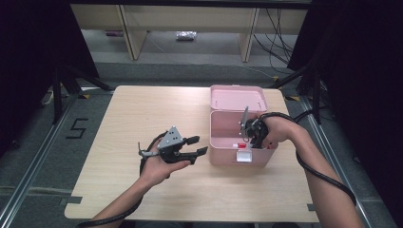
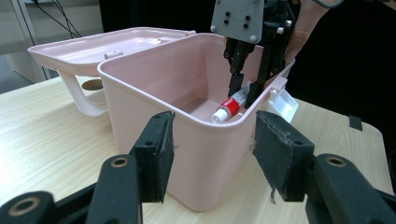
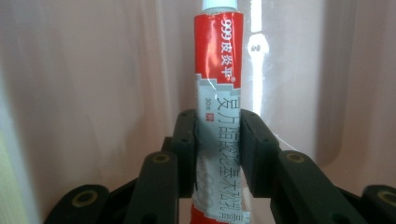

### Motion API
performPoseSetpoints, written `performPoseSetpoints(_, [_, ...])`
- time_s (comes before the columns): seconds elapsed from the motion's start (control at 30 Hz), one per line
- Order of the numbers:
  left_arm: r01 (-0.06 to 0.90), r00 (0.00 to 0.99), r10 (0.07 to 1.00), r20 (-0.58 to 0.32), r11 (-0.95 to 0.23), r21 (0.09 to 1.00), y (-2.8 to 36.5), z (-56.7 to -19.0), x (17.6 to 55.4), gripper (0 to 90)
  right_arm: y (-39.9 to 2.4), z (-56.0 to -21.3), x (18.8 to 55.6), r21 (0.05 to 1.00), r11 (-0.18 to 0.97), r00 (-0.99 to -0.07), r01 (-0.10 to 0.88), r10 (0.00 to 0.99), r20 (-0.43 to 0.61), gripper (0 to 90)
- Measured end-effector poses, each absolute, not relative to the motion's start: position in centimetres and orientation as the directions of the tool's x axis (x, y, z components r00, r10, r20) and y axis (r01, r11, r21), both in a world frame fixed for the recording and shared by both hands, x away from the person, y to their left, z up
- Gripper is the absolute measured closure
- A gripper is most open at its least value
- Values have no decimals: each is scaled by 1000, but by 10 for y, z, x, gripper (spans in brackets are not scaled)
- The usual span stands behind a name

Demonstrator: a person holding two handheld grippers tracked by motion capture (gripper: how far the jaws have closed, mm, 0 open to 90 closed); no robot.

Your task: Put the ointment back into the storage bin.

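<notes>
A pink plastic box [image 1: 219, 142] stands open on the wooden table, its lid [image 1: 236, 97] folded back. My right gripper [image 1: 248, 141] reaches down into the box's right front corner and is shut on a red, white and grey ointment tube [image 3: 218, 56]; its pads [image 3: 254, 140] press the tube's lower half. From the left gripper view the tube [image 2: 229, 106] slants with its white cap toward the box's near wall [image 2: 154, 79], under the right gripper [image 2: 245, 91]. My left gripper [image 2: 212, 149] is open with nothing between its jaws, just left of the box [image 1: 199, 145].
A white latch [image 1: 244, 156] hangs on the box's front wall. The table [image 1: 142, 109] has bare wood left of and in front of the box. Beyond the far edge are shelf legs [image 1: 130, 33] and cables; black stands flank the table.
</notes>
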State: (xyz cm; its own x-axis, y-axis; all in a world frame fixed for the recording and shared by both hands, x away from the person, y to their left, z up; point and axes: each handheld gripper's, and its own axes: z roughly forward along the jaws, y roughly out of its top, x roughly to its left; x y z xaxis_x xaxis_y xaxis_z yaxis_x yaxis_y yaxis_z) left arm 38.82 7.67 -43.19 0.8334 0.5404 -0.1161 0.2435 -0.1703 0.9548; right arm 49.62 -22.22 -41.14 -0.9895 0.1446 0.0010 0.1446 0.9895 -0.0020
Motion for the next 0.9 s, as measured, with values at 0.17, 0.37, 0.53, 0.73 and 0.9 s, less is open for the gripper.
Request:
performPoseSetpoints(0.17, [241,834,539,-118,-164,957,77,-432,388,470,-222,-414,501,28,996,-997,83,83,-1,708])
performPoseSetpoints(0.37, [243,833,540,-115,-171,955,77,-432,388,470,-222,-416,502,30,997,-997,78,78,2,707])
performPoseSetpoints(0.53, [241,835,539,-114,-171,955,77,-432,388,470,-222,-418,503,32,997,-997,77,77,3,708])
performPoseSetpoints(0.73, [243,833,541,-115,-171,955,77,-432,388,470,-223,-419,503,28,996,-996,88,87,9,707])
performPoseSetpoints(0.9, [240,835,539,-113,-170,956,77,-432,388,470,-224,-418,504,26,996,-996,87,87,11,706])
